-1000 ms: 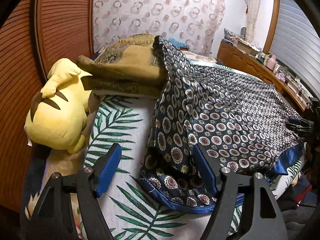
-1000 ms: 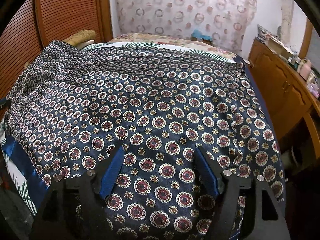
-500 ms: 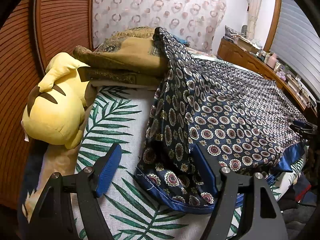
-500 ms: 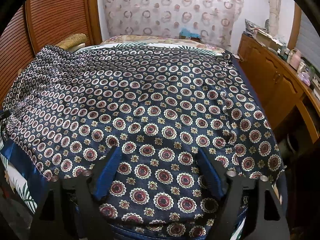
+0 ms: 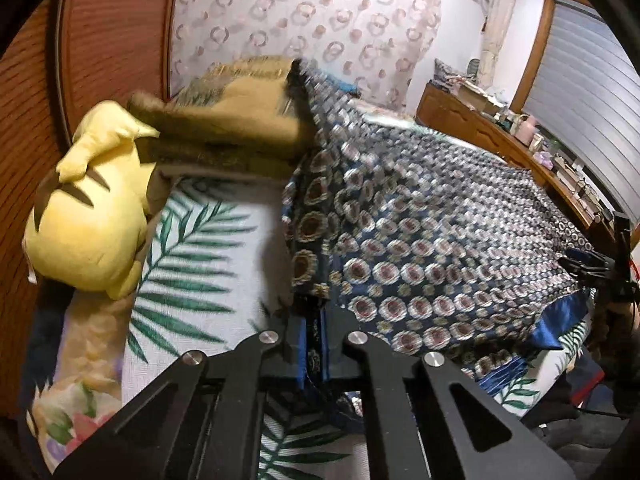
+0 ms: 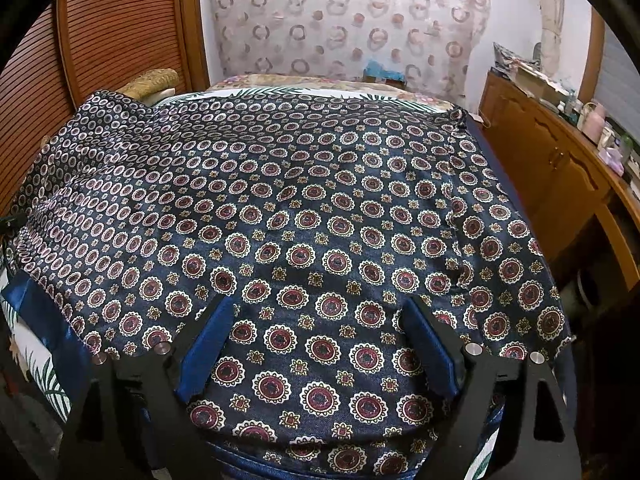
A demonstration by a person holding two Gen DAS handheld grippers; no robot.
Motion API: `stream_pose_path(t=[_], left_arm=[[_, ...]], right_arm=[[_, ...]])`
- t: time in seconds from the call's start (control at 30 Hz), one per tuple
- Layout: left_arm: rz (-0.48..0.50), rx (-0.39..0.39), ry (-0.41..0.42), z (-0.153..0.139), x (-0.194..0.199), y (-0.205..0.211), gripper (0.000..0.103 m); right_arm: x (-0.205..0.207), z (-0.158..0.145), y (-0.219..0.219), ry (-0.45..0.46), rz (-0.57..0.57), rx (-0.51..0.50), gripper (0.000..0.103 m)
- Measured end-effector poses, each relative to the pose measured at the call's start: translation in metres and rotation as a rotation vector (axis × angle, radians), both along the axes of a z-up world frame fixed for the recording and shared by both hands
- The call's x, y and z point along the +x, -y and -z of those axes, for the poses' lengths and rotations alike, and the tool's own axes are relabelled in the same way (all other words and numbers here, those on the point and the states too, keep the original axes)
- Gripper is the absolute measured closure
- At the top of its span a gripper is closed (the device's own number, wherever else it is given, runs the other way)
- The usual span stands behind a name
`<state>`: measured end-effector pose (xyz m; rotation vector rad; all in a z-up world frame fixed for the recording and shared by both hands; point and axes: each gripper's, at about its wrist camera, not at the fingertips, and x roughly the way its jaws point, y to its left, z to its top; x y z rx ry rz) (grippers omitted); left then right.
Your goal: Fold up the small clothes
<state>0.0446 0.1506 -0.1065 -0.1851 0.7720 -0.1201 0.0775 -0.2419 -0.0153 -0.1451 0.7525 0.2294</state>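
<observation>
A navy satin garment [image 5: 420,240] printed with red and white medallions lies spread over the bed, with a plain blue hem along its near edge. My left gripper [image 5: 310,320] is shut on the garment's near left corner, and the cloth bunches up between the blue pads. In the right wrist view the same garment [image 6: 320,200] fills the bed. My right gripper [image 6: 320,308] hovers wide open over its near right part, and its pads pinch no cloth. The right gripper [image 5: 592,268] also shows small at the far right of the left wrist view.
A yellow plush toy [image 5: 88,216] and a stack of tan cushions [image 5: 240,128] lie at the bed's left side on the leaf-print sheet [image 5: 200,248]. A wooden dresser [image 6: 560,168] with small items runs along the right. A slatted wooden door [image 6: 120,40] stands at left.
My left gripper has gone from wide open to shut on the garment's corner, and the cloth there has gathered and lifted. The right gripper has spread slightly wider and drifted a little.
</observation>
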Motion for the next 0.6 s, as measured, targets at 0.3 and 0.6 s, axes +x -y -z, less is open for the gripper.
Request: stream_pose_path(t=[0.3, 0.6], left_arm=[[0.093, -0.007, 0.174, -0.060, -0.001, 0.039, 0.098], [0.233, -0.024, 0.285, -0.106, 0.025, 0.094, 0.098]], right_arm=[[-0.015, -0.008, 0.010, 0.031, -0.017, 0.048, 0.017], [-0.043, -0.028, 0.024, 0.103, -0.019, 0.095, 0.017]])
